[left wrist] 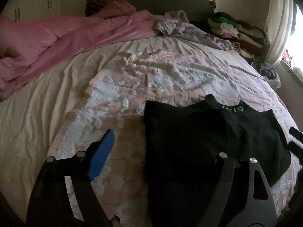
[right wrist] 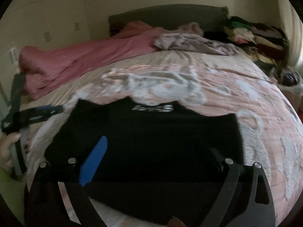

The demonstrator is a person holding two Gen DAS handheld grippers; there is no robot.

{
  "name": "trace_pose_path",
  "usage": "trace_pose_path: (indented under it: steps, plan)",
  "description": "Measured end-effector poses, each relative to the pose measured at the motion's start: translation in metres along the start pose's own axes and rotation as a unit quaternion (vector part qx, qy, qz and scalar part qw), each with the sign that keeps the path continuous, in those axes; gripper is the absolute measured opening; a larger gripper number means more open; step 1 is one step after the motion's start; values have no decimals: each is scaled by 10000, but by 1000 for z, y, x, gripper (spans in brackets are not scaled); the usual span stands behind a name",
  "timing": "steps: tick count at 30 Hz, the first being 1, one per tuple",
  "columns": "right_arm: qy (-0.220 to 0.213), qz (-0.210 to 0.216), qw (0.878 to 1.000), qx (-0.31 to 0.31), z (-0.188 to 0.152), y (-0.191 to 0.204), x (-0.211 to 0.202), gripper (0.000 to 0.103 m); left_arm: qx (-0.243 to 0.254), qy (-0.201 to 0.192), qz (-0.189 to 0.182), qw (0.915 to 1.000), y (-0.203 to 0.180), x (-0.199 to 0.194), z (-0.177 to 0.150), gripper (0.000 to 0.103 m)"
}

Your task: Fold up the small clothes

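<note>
A small black garment (left wrist: 198,132) with white lettering on its waistband lies flat on the pink and white quilt (left wrist: 151,75). It also shows in the right wrist view (right wrist: 151,132). My left gripper (left wrist: 161,151) is open at the garment's left edge. Its blue left finger (left wrist: 102,155) is over the quilt and its right finger is hidden against the black cloth. My right gripper (right wrist: 151,162) is open and low over the garment's near edge, with its blue finger (right wrist: 93,160) above the cloth. The left gripper (right wrist: 37,111) shows at the left of the right wrist view.
A rumpled pink duvet (left wrist: 66,37) lies along the bed's far left. A crumpled lilac cloth (left wrist: 181,26) sits near the dark headboard (left wrist: 151,0). A stack of folded clothes (left wrist: 236,30) stands at the far right corner by a curtain (left wrist: 280,22).
</note>
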State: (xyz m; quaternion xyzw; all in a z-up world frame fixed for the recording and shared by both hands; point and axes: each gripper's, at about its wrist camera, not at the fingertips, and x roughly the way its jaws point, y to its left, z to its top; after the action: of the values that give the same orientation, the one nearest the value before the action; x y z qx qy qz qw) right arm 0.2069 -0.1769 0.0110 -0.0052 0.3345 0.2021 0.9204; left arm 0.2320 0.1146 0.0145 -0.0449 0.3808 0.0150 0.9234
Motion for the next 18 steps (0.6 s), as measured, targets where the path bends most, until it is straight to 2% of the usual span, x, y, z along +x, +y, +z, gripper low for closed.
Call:
trace_pose_path:
  steps: [1, 3, 10, 18]
  plan:
    - [9, 93, 9999, -117, -1, 13, 0, 94, 13, -15, 70, 10000, 1, -1, 1, 76]
    - [28, 209, 9993, -314, -3, 32, 0, 94, 14, -28, 167, 9999, 3, -1, 2, 92]
    - [142, 487, 9940, -972, -13, 91, 9, 95, -27, 0, 282, 9996, 11, 1, 4, 92]
    - [341, 506, 9869, -1493, -30, 134, 23, 97, -139, 60, 327, 9993, 20, 6, 3, 93]
